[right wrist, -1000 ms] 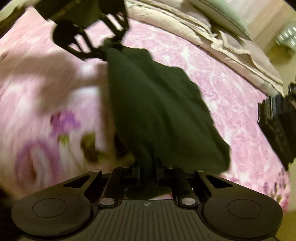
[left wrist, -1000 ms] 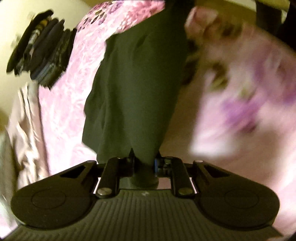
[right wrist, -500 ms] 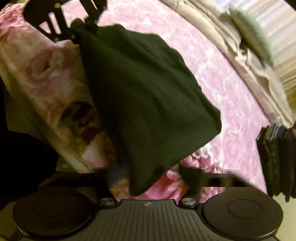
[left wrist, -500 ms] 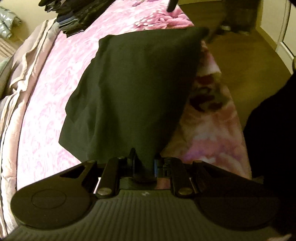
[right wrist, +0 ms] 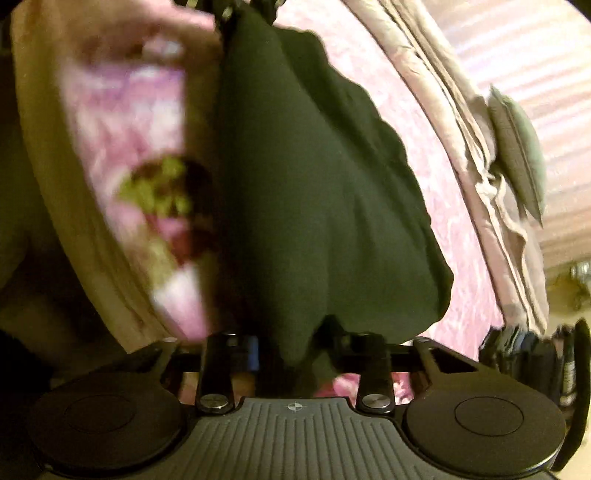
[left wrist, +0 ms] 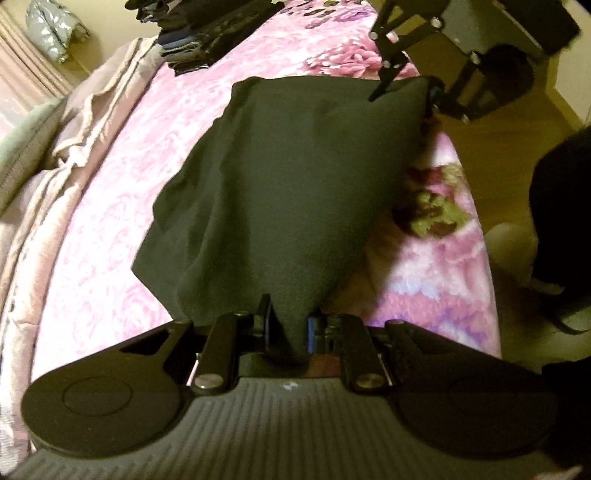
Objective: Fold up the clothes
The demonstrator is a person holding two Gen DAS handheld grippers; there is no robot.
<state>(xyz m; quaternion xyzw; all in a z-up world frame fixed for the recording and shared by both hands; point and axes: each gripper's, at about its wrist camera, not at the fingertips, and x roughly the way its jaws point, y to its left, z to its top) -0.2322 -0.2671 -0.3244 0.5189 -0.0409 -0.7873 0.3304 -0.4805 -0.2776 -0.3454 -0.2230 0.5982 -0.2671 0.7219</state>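
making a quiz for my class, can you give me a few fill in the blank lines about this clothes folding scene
1. Both grippers are shut on one ____ garment.
2. The left gripper and right gripper hold it over a bed with a ____ floral cover.
3. A stack of folded clothes sits ____ the bed.

Missing words: black; pink; on

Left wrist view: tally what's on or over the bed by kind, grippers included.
Grippers: 2, left gripper and right gripper, each shut on the dark green garment
Dark green garment: 1
Stack of folded dark clothes: 1
Pink floral bedspread: 1
Green pillow: 1
Total: 6
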